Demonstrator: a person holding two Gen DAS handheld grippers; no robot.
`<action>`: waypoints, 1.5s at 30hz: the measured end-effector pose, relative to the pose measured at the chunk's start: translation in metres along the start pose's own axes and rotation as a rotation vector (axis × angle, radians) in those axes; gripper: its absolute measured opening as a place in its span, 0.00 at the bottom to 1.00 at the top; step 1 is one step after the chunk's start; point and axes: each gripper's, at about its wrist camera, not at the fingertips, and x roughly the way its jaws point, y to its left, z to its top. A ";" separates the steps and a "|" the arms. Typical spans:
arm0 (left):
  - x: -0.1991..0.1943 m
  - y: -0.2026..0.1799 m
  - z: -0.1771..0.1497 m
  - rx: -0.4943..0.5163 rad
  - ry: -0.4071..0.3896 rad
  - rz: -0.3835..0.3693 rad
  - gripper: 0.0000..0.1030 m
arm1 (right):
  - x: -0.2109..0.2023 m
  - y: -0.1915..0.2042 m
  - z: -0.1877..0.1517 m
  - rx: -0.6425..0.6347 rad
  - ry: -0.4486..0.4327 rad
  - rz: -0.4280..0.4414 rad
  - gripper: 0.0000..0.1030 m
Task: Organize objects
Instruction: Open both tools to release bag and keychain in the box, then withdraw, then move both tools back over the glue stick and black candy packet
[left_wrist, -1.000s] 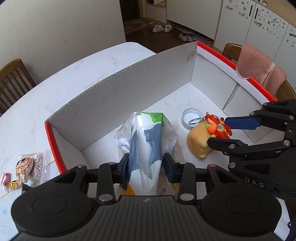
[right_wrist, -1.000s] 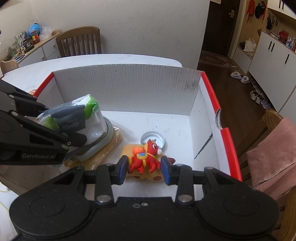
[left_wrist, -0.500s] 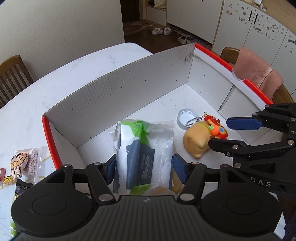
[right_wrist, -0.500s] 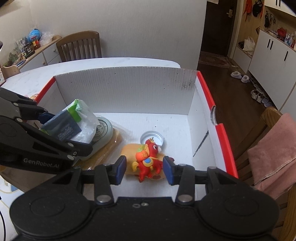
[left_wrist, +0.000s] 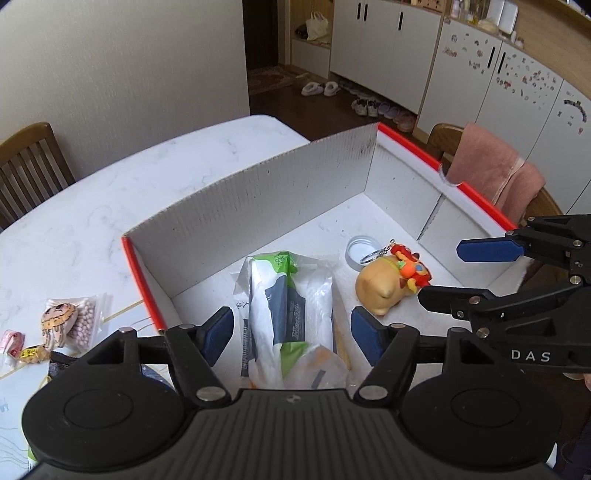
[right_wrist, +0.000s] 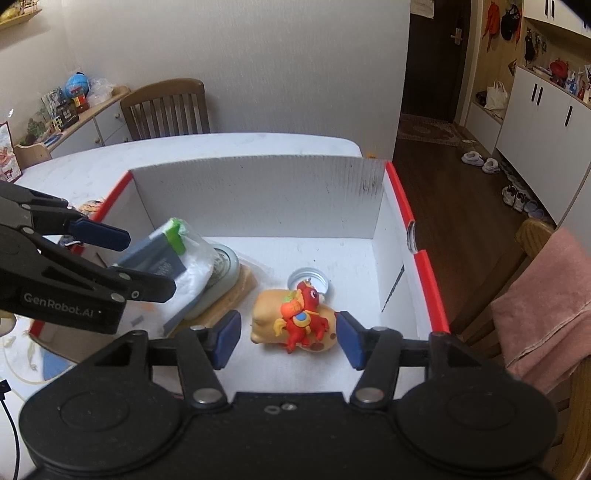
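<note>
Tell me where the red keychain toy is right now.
The red keychain toy lies inside the box, on top of the tan plush, just in front of the round lid and between the open right gripper's fingers.

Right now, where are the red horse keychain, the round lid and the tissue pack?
red horse keychain (right_wrist: 303, 318): right wrist view, on its body.
round lid (left_wrist: 357, 251): left wrist view, on its inside.
tissue pack (left_wrist: 286, 302): left wrist view, on its dark label.

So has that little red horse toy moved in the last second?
Yes. The red horse toy left the right gripper and now lies on the yellow plush, near the white lid.
</note>
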 end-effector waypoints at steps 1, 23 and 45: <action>-0.004 0.001 -0.001 0.002 -0.009 -0.002 0.67 | -0.003 0.001 0.001 0.001 -0.004 0.003 0.55; -0.089 0.041 -0.028 -0.018 -0.172 -0.050 0.81 | -0.048 0.058 0.011 0.048 -0.098 0.039 0.77; -0.125 0.150 -0.103 -0.130 -0.220 -0.023 0.99 | -0.031 0.160 0.025 0.034 -0.070 0.055 0.83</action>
